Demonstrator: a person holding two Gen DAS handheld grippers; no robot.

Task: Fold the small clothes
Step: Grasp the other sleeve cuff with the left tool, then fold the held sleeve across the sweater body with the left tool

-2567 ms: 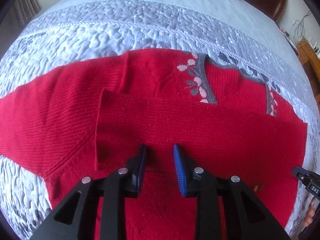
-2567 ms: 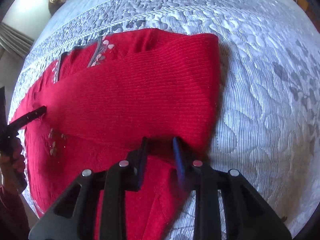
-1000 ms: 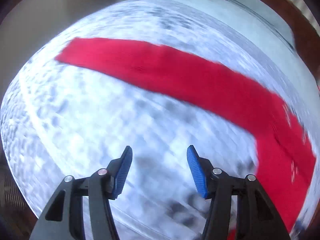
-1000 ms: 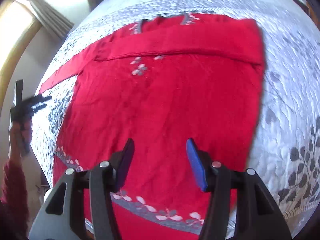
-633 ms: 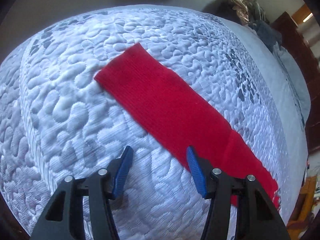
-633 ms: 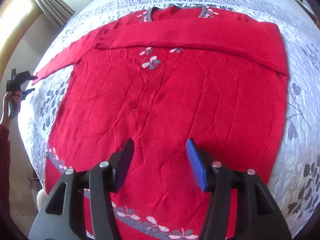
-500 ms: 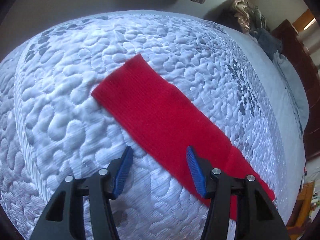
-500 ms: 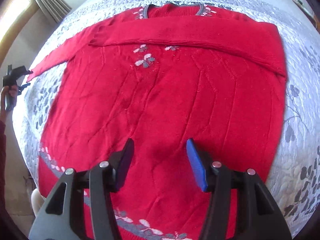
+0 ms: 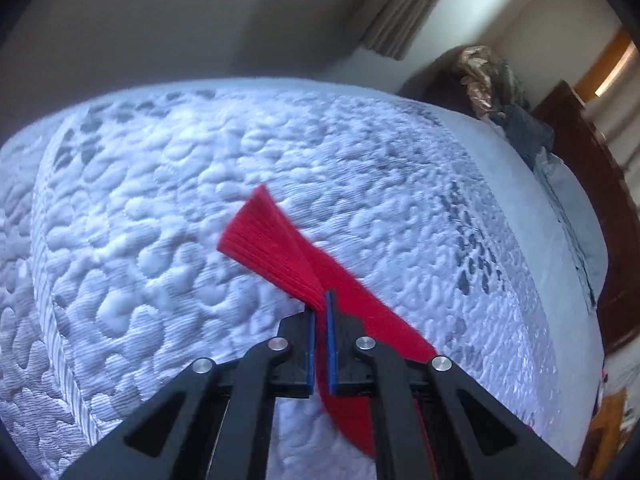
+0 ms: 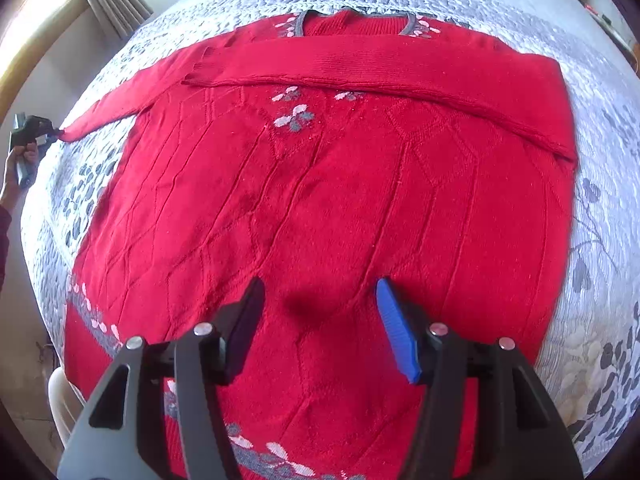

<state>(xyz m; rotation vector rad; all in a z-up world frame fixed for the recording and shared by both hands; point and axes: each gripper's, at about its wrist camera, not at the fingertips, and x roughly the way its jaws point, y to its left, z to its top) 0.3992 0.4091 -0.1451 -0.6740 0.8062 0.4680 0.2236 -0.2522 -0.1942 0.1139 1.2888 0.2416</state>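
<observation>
The red sweater [image 10: 320, 200] lies flat on the quilted bedspread [image 10: 600, 120], neckline at the far side and hem toward the near edge of the bed. Its right flank stops well short of the bed's right edge, leaving a broad strip of bare quilt there; on the left the body ends nearer the bed's side, where the cover drops away toward the floor. One sleeve is folded across the chest, its cuff [image 10: 196, 74] resting left of the neckline. The other sleeve [image 10: 116, 104] runs out to the left, stretched to a point at the bed's edge, where the left gripper [image 9: 319, 312] has it — jaws pressed together on the ribbed sleeve end [image 9: 272, 248], which fans out past the fingertips above the quilt. The right gripper [image 10: 320, 312] hangs over the lower body of the sweater, jaws spread wide and holding nothing; its shadow falls on the knit between them.

The knit is fine-ribbed on the sleeves, with raised diagonal seams over the front and small pink-and-grey flower motifs at chest, neck and hem. The quilt is pale, puffy-stitched, with grey leaf prints. Beyond it stand curtains [image 10: 112, 0] by a bright window and — seen from the left wrist — a dark wooden headboard [image 9: 592, 200].
</observation>
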